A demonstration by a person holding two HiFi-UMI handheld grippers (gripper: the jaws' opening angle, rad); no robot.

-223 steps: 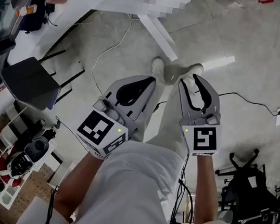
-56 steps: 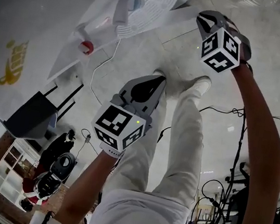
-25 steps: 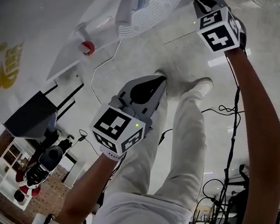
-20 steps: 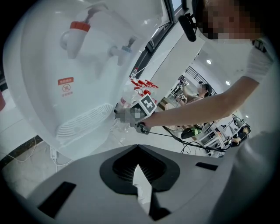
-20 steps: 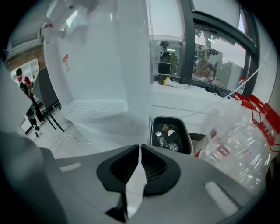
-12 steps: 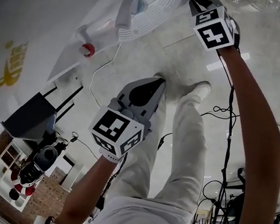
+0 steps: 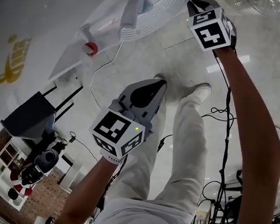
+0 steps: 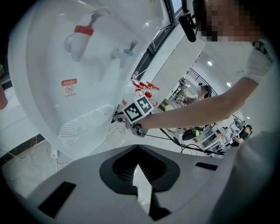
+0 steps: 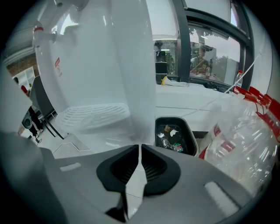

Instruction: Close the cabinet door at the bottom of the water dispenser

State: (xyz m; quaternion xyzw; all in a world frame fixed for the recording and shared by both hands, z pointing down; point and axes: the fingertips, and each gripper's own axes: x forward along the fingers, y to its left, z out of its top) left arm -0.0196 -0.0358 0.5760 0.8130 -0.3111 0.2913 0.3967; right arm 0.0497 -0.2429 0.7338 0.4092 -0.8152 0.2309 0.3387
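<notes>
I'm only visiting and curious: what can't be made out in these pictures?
- Cabinet door: no view shows it plainly; head view cuts the dispenser at its top edge.
- Right tool, tips: head view, behind its cube.
- Red sticker, print: left gripper view, too small.
- Bin, contents: right gripper view, too small.

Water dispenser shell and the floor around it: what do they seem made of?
Water dispenser: likely glossy white moulded plastic, judging by soft highlights and its rounded shell. Floor: hard, polished, mottled pale grey with seams and lamp glare; probably stone tile or sealed concrete.
</notes>
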